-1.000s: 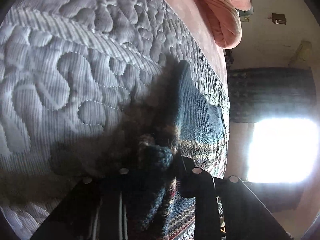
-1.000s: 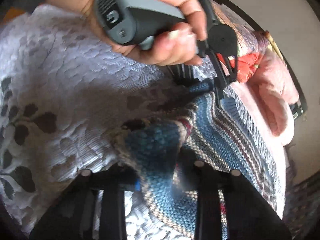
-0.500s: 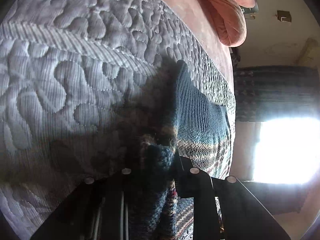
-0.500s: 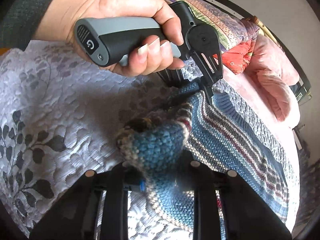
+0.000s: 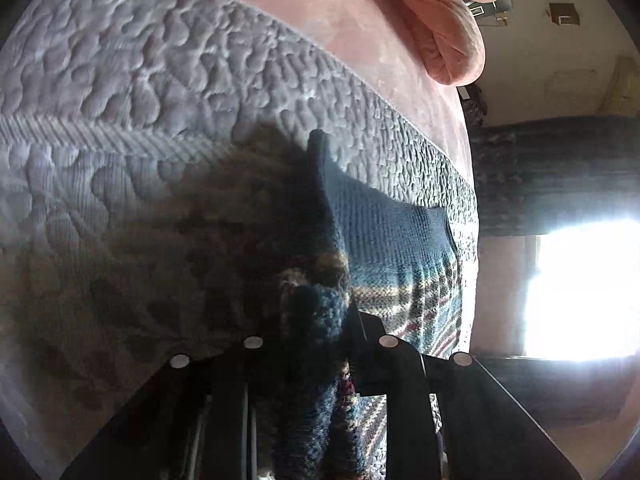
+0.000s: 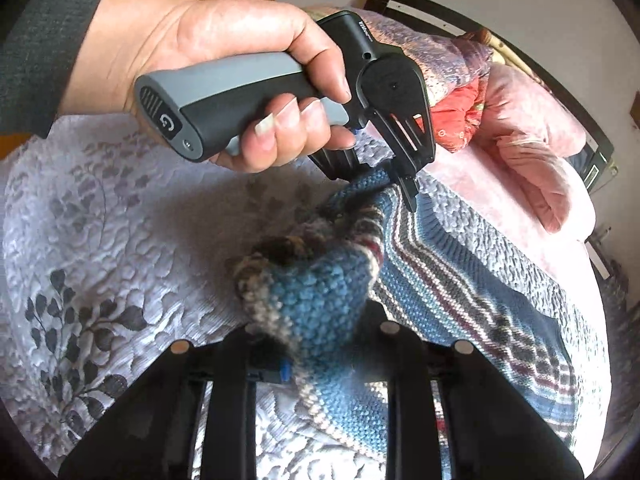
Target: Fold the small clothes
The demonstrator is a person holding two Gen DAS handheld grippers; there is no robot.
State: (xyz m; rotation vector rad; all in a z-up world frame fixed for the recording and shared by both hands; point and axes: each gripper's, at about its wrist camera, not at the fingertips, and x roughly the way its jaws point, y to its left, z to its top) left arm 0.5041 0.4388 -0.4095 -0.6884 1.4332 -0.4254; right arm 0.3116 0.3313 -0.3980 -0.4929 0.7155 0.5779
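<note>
**Knit edge pinched in both claws, ready to be carried over**

The right claw is closed on a bunched corner of the striped knit sweater, the blue wool being squeezed between its fingers. The left claw, seen from the right wrist view gripped in a hand, is clamped on the same raised edge a little further along; in its own view the left claw is shown nipping a dark blue fold. The two grips are set near each other, with a short ridge of wool lifted between them. The rest of the sweater is spread flat on the grey quilted bedspread, its long axis running away from both claws toward the pink blanket. The fold is judged to go that way, along the garment's length, both claws being about equally near
</note>
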